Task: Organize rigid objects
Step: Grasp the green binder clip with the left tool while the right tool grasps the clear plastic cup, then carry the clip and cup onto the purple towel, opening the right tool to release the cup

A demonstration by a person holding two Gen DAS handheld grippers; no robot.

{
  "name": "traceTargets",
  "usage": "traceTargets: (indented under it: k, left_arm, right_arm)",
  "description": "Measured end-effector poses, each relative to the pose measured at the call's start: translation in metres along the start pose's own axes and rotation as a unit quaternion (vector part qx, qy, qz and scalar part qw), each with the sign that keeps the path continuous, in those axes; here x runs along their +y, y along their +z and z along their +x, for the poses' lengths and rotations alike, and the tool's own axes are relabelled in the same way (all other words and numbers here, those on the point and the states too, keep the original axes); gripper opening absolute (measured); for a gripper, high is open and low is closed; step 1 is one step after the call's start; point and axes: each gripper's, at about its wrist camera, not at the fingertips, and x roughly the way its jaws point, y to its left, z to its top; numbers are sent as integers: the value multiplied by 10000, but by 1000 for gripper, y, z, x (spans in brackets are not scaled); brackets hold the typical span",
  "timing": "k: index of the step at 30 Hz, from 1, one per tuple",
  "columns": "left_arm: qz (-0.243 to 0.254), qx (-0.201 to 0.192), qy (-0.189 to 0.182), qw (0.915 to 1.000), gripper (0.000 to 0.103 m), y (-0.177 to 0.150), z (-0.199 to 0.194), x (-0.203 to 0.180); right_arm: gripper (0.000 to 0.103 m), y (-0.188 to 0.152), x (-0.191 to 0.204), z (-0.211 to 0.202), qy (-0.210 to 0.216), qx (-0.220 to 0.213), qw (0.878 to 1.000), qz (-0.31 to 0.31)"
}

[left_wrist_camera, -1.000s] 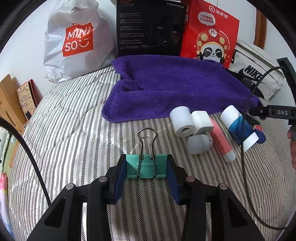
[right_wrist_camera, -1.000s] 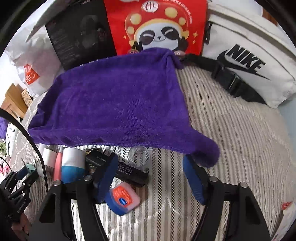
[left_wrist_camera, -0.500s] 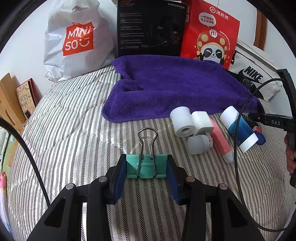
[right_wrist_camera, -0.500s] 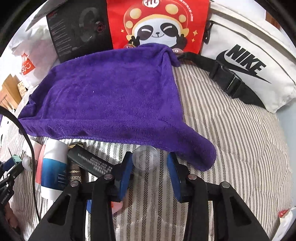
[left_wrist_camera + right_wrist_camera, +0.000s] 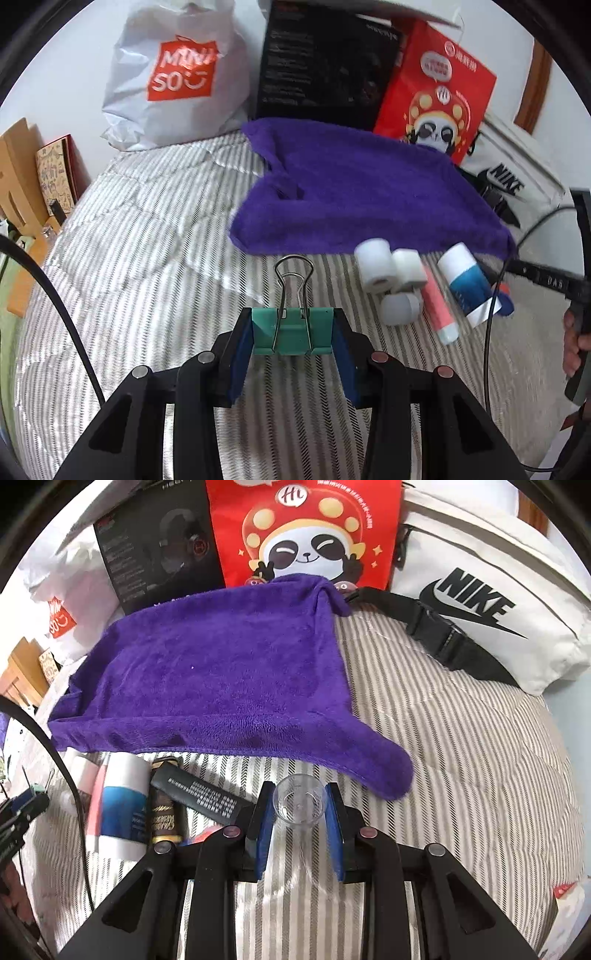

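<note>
Clamping a teal binder clip (image 5: pixel 291 332) between its blue pads, the left hand-held gripper (image 5: pixel 291 345) holds it above the striped bed (image 5: pixel 147 258), wire handles pointing forward. The right hand-held gripper (image 5: pixel 300 823) is clenched on a small clear cup (image 5: pixel 300 805), just in front of the purple towel (image 5: pixel 221 675). Left of that cup lie a black lighter-like bar (image 5: pixel 199 794) with fine white print (too small to read), a dark tube (image 5: pixel 164 812) with gold script, and a blue-and-white tube (image 5: pixel 123 801). Along the back stand a white bag (image 5: pixel 177 70) printed "MINISO" on an orange square, a black headset box (image 5: pixel 325 62), a red panda bag (image 5: pixel 306 531) marked "Hi", and a white "NIKE" waist bag (image 5: pixel 480 602). Two white rolls (image 5: pixel 375 266) sit close together near the towel's front edge.
</note>
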Motion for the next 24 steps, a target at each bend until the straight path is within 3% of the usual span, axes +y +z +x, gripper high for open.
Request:
traceTargets:
  k: [4, 13, 24]
  left_arm:
    - [-202, -101, -244, 9994, 39, 12, -14, 9]
    - [-91, -354, -232, 9991, 39, 61, -33, 3]
    - [103, -594, -121, 9981, 39, 152, -30, -10]
  right_arm:
    - [26, 3, 1, -17, 108, -115, 9998, -109]
    - [26, 44, 21, -49, 437, -655, 9956, -517]
    - [26, 139, 52, -61, 911, -1082, 9885, -531]
